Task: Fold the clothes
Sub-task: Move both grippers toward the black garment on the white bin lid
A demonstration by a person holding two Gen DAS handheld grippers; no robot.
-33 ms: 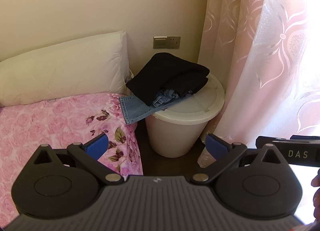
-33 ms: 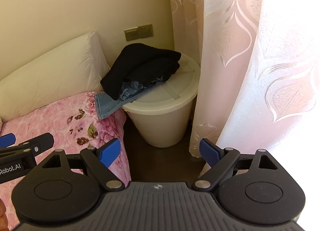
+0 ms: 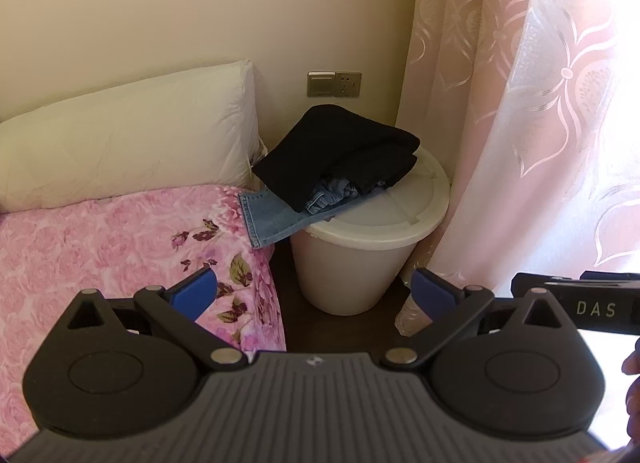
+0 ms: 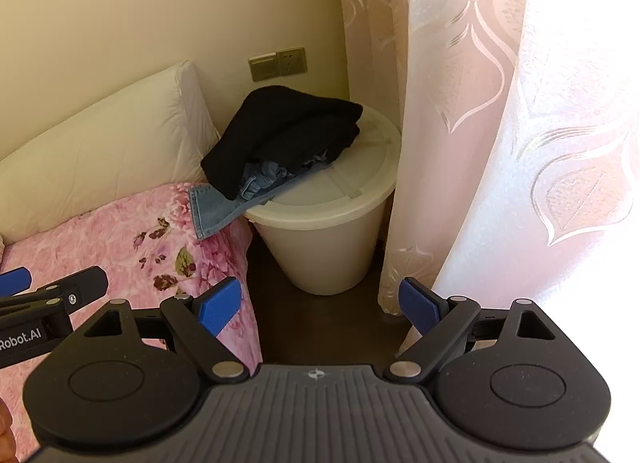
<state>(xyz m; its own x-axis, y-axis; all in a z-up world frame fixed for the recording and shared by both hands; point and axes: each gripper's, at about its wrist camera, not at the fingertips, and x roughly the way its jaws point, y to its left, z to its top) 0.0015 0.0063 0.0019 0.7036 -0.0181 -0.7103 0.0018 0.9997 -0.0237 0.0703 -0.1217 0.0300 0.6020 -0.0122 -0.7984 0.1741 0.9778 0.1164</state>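
Beside a bed [image 3: 100, 247] with a pink floral cover, a heap of clothes waits on the lid of a white plastic bin [image 3: 384, 215] set in the corner between the wall and a pink patterned curtain [image 3: 520, 123]. A black garment [image 3: 340, 147], loosely doubled over, lies on top of a pair of blue jeans [image 3: 276, 217]; one denim leg hangs off the lid and reaches toward the edge of the bed. The left tongs [image 3: 314, 295] and the right tongs [image 4: 318, 305] both stand wide open with nothing between the blue pads, and both are well short of the pile, which sits ahead of and above them in each wrist view. A white pillow [image 3: 128, 135] leans against the wall behind the bed. The black piece looks soft and limp and would likely sag when lifted; the denim looks heavier and stiffer. Because the jeans are pinned under it, the black garment probably has to come off first, taken at its near folded edge, or the jeans drawn out by the hanging hem.
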